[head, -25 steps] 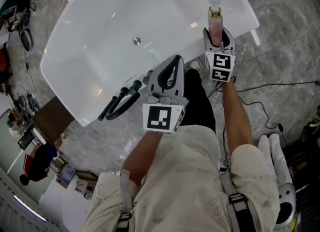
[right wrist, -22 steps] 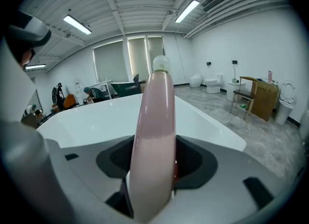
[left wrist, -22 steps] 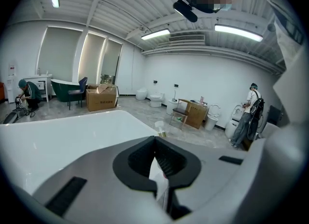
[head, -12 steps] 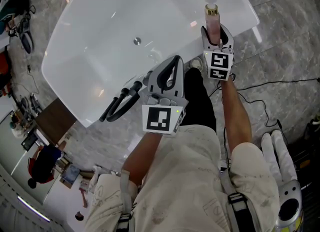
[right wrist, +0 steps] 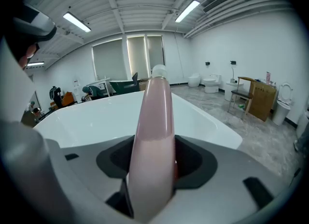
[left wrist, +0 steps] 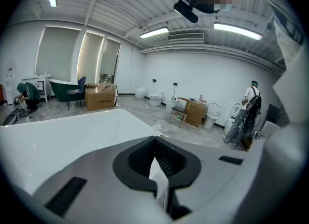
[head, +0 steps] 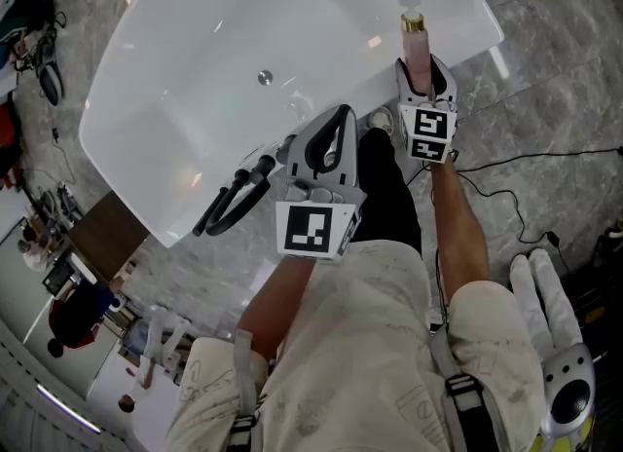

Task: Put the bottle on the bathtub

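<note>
Pink and slim, the bottle (head: 417,46) stands upright in my right gripper (head: 425,78), whose jaws are clamped on its lower body. It is held over the near rim at the right-hand end of the white bathtub (head: 195,80). From the head view I cannot tell whether its base touches the rim yet or hangs just above it.

My left gripper (head: 326,143) is out of play near the middle of the same rim. Its jaws are drawn together with nothing between them, and only a sliver of white tub shows through.

By my reading this is the placing step, with the carry all but done. What remains is to lower the bottle straight down onto the flat of the rim. I would part the jaws only once the base sits square, then draw back without brushing it. The ledge looks narrow, with the basin on one side and the grey stone floor (head: 555,99) on the other, so a tilted release could send the bottle either way.

In the right gripper view the bottle (right wrist: 153,141) fills the gap between the jaws. It is smooth, glossy and rounded, tapering upward to a gold collar (head: 415,22) under a pale cap (right wrist: 158,70). That looks to me like a slippery surface.
</note>
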`<state>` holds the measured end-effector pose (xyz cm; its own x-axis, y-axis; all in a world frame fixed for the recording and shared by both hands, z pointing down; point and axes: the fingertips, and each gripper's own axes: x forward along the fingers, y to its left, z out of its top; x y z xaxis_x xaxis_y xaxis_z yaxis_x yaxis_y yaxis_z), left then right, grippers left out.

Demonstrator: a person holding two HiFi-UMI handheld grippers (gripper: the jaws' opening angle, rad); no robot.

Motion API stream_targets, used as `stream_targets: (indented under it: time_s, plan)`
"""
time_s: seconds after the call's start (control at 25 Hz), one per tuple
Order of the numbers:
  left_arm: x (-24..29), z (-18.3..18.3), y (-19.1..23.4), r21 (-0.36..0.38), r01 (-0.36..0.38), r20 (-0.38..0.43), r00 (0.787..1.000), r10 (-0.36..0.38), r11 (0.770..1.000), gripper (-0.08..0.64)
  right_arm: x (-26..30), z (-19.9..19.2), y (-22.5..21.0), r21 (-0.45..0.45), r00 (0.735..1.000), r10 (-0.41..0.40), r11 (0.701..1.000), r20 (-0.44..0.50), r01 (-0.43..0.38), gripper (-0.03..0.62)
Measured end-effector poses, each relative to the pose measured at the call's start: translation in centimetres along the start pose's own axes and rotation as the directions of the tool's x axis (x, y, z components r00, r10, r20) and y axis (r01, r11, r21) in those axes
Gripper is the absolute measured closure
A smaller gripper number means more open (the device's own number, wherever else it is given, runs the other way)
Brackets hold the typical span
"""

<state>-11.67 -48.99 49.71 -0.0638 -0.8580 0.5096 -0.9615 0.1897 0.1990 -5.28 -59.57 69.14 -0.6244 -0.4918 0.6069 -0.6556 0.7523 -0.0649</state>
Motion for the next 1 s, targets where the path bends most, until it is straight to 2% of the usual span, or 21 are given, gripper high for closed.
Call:
stream_targets:
  time_s: [0.12,0.32,0.68,0.84,1.0]
  plan:
    - [0.0,-0.1,0.0,0.005,0.001,0.000,1.000,-0.001,1.000,0.558,0.0,0.0,0.0,0.003,1.000,0.000,1.000,0.004,0.000,0.373]
    - [0.0,-0.2,-0.2,0.013,-0.003,-0.004,1.000,0.003,1.000,0.558,1.4,2.8,0.1,0.024,0.997,0.023,0.999,0.076,-0.025,0.373]
    - [-0.4,-1.5,0.5,0.026,-0.016,-0.039,0.999,0.017,1.000,0.558,3.4,4.7,1.3,-0.025,0.988,0.034,0.999,0.154,-0.031,0.377]
    - [-0.1,-1.6,0.6,0.030,-0.013,-0.041,0.999,0.015,0.999,0.558,4.0,5.1,1.7,-0.072,0.986,0.047,0.997,0.160,-0.036,0.377]
    - [-0.2,-1.5,0.5,0.025,-0.014,-0.038,0.999,0.015,1.000,0.558,4.4,5.5,1.5,-0.072,0.986,0.039,0.997,0.161,-0.028,0.376]
